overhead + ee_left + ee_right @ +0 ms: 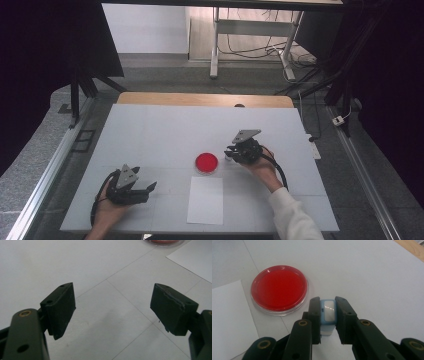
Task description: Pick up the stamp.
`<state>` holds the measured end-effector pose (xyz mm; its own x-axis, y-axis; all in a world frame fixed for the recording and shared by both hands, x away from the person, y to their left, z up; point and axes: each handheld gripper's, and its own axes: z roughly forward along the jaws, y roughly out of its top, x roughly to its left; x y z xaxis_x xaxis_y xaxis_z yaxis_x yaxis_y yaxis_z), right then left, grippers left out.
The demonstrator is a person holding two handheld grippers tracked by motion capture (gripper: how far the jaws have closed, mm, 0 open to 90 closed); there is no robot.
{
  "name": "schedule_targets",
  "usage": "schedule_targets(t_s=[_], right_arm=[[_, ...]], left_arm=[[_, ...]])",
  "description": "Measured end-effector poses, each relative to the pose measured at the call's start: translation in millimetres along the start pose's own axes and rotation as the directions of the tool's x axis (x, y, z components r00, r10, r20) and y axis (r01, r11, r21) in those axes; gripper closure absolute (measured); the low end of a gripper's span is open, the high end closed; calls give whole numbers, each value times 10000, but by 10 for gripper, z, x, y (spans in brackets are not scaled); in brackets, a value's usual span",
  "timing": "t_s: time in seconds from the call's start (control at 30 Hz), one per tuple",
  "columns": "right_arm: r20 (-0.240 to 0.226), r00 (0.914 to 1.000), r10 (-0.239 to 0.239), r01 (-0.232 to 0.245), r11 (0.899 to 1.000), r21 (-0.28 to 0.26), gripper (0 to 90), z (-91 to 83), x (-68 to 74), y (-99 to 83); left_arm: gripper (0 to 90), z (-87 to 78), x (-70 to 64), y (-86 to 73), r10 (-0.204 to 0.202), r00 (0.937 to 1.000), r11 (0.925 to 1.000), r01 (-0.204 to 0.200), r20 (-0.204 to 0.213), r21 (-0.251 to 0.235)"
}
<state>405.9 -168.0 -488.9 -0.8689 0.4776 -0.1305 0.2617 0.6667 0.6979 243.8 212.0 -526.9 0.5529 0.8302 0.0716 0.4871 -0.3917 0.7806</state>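
- Right gripper (pixel 328 315): 2 jaws pinching a small light-blue device (pixel 328 311) by its flat sides; looks light, rigid, smooth plastic, may slip.
- Red petri dish (pixel 279 288) just left of jaws, likely fragile.
- Left gripper (pixel 112 307): jaws spread, nothing between.

table: white rectangular tabletop (pixel 150 135) with a pale wooden far edge (pixel 205 99) at 12 o'clock | floor: grey speckled carpet (pixel 30 165) at 9 o'clock | furniture: white metal desk frame (pixel 250 30) at 12 o'clock, black cables (pixel 250 50) beneath | sides: black curtains (pixel 45 45) at 10 and 2 o'clock
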Motion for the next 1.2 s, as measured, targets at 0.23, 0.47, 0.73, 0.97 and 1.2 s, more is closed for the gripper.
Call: schedule_targets(t_s=[0.23, 0.47, 0.73, 0.97, 1.2], right_arm=[[-31, 9999, 160, -161, 9996, -214, 745, -36, -18, 0], [49, 9996, 265, -263, 9984, -498, 746, -82, -25, 12], [63, 9991, 410, -404, 9963, -760, 746, -141, -28, 28], [-70, 9984, 563, -568, 9921, -1122, 746, -198, -27, 42], [-131, 9977, 663, -675, 9876, -1416, 746, -237, -25, 50]], left_arm=[[206, 2, 0, -1, 19, 10000, 10000, -19, -29, 9], [208, 0, -2, -1, 28, 10000, 10000, -28, -42, -3], [208, 1, 0, -2, 28, 10000, 10000, -28, -52, 4], [208, 3, 0, -3, 28, 10000, 10000, -28, -47, 2], [208, 2, 0, -3, 32, 10000, 10000, -32, -67, 22]])
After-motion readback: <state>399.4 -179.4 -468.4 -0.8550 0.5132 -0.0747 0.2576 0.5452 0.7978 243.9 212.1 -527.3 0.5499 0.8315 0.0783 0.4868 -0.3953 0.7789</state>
